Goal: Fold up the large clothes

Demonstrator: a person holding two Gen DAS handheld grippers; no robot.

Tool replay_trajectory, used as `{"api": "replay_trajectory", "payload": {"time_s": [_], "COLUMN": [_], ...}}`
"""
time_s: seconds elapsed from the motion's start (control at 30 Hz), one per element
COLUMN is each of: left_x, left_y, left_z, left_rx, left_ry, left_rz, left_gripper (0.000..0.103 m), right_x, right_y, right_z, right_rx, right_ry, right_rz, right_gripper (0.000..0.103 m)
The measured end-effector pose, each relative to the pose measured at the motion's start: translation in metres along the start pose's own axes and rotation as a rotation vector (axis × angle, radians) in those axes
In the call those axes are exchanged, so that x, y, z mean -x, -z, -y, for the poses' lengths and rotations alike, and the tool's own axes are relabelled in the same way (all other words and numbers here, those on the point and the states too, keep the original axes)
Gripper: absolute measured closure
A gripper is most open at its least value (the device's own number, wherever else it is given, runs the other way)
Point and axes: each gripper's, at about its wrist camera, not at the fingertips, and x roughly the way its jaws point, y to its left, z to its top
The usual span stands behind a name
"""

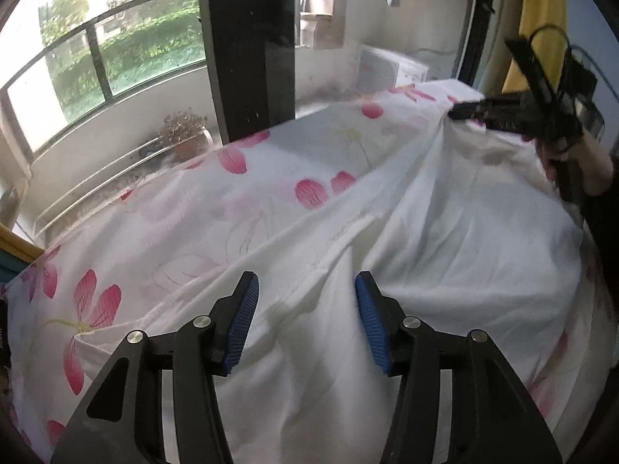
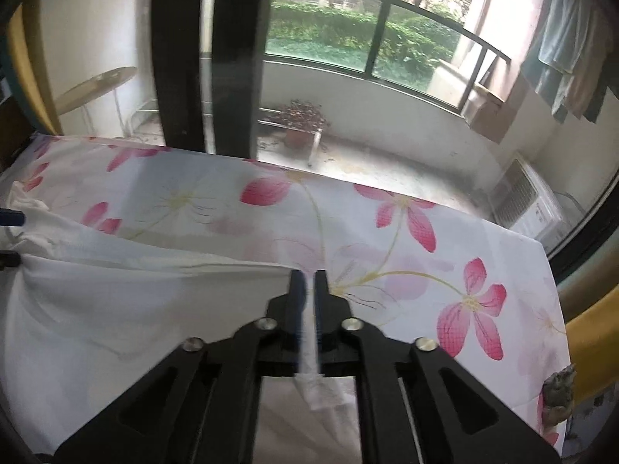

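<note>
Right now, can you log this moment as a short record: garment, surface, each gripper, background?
garment: white cloth, rumpled, lying over the floral sheet
surface: floral sheet with pink flowers, spread flat
left gripper: fingers apart, hovering over the white cloth, nothing clamped
right gripper: fingers nearly together, a strip of the white cloth between them; whether the pads press it is unclear
right gripper seen from left view: at the cloth's far edge, held by a hand
background: balcony window, potted plant, hanging laundry
</note>
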Motion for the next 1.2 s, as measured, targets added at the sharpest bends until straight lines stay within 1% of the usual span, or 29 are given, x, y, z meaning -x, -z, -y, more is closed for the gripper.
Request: {"api": "replay_trajectory", "payload": {"time_s": [0.07, 0.1, 0.17, 0.23, 0.3, 0.37, 0.47, 0.53, 0.6, 0.67, 0.73, 0.83, 0.97, 1.07, 1.13, 1.2], "left_x": [0.004, 0.003, -0.002, -0.010, -0.017, -0.023, -0.028, -0.025, -0.015, 0.002, 0.021, 0.047, 0.066, 0.075, 0.082, 0.085], "left_y": [-0.004, -0.004, -0.006, -0.004, -0.002, 0.000, -0.003, -0.007, -0.010, -0.010, -0.006, 0.009, 0.050, 0.088, 0.107, 0.125], "left_z": [-0.006, -0.008, -0.014, -0.022, -0.030, -0.040, -0.055, -0.065, -0.077, -0.088, -0.093, -0.092, -0.081, -0.072, -0.062, -0.050], "left_rx": [0.016, 0.014, 0.013, 0.019, 0.022, 0.055, 0.101, 0.141, 0.203, 0.273, 0.313, 0.354, 0.409, 0.480, 0.511, 0.534], "left_ry": [0.029, 0.022, -0.004, -0.046, -0.109, -0.150, -0.217, -0.299, -0.328, -0.321, -0.308, -0.305, -0.268, -0.232, -0.212, -0.196], "left_rz": [0.007, 0.001, -0.022, -0.061, -0.083, -0.093, -0.070, -0.034, 0.004, 0.049, 0.090, 0.107, 0.071, 0.032, 0.021, -0.008], "left_gripper": [0.048, 0.048, 0.048, 0.048, 0.048, 0.048, 0.048, 0.048, 0.048, 0.048, 0.048, 0.048, 0.048, 0.048, 0.048, 0.048], "right_x": [-0.002, -0.001, 0.003, 0.015, 0.028, 0.040, 0.055, 0.063, 0.068, 0.072, 0.078, 0.089, 0.103, 0.112, 0.115, 0.116], "right_y": [0.000, 0.001, 0.001, 0.002, 0.005, 0.011, 0.029, 0.046, 0.062, 0.075, 0.092, 0.115, 0.145, 0.165, 0.177, 0.185], "right_z": [0.007, 0.012, 0.019, 0.024, 0.028, 0.030, 0.029, 0.031, 0.035, 0.039, 0.047, 0.055, 0.065, 0.068, 0.071, 0.071], "right_rx": [-0.026, -0.042, -0.065, -0.074, -0.081, -0.080, -0.061, -0.066, -0.081, -0.104, -0.150, -0.214, -0.307, -0.355, -0.388, -0.418], "right_ry": [0.012, 0.019, 0.024, 0.042, 0.054, 0.055, 0.054, 0.054, 0.065, 0.081, 0.097, 0.118, 0.143, 0.145, 0.122, 0.091], "right_rz": [-0.011, -0.007, -0.002, 0.013, 0.028, 0.035, 0.026, 0.009, -0.015, -0.034, -0.053, -0.071, -0.099, -0.115, -0.118, -0.117], "right_gripper": [0.047, 0.042, 0.041, 0.041, 0.041, 0.041, 0.041, 0.041, 0.041, 0.041, 0.041, 0.041, 0.040, 0.040, 0.040, 0.040]}}
